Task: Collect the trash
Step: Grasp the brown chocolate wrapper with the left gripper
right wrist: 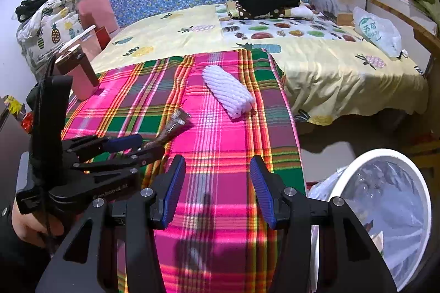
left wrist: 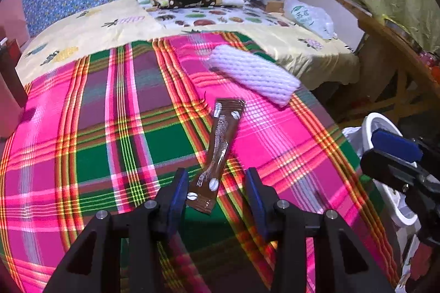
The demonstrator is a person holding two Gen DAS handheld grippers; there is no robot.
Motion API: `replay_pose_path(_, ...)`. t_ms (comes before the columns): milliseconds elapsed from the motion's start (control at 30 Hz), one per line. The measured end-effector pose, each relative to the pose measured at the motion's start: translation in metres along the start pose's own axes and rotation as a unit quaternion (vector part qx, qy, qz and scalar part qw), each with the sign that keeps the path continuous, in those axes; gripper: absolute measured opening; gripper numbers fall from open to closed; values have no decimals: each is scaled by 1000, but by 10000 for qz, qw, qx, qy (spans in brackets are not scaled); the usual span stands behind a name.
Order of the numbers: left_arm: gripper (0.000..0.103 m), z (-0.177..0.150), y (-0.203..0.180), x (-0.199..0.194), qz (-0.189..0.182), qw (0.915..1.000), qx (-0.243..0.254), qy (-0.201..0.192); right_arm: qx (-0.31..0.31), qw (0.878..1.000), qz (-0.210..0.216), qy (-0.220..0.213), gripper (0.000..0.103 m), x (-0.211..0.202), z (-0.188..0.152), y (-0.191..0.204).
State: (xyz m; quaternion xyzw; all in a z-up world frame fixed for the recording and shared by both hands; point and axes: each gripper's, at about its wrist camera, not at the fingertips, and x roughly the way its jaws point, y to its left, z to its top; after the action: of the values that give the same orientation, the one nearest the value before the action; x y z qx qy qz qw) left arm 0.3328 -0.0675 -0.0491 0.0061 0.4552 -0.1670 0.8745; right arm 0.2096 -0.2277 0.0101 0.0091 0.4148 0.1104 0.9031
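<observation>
The left gripper, fingers spread, straddles the near end of a brown sachet on the plaid cloth. The right gripper hangs unclenched beside a bag-lined white bin, contents unclear.

Sachet lies on the cloth, foam sleeve behind it.

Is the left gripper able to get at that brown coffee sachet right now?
Probably yes: the left gripper is open, its jaws either side of the brown coffee sachet's near end, nothing between them.
</observation>
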Motion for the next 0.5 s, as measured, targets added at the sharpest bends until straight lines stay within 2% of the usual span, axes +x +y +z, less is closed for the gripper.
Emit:
replay_pose_path(67, 27, -1, 0, 0, 128, 9999, 41, -54, 30, 10000, 19, 24, 50, 5, 3, -3)
replay_pose_path(167, 27, -2, 3, -2, 83, 9999, -26, -51, 90, 9999, 59, 67, 50, 12, 7, -8)
replay_pose_path(500, 27, -1, 18, -15, 295, 9990, -263, -229, 39, 9999, 80, 95, 50, 36, 27, -10)
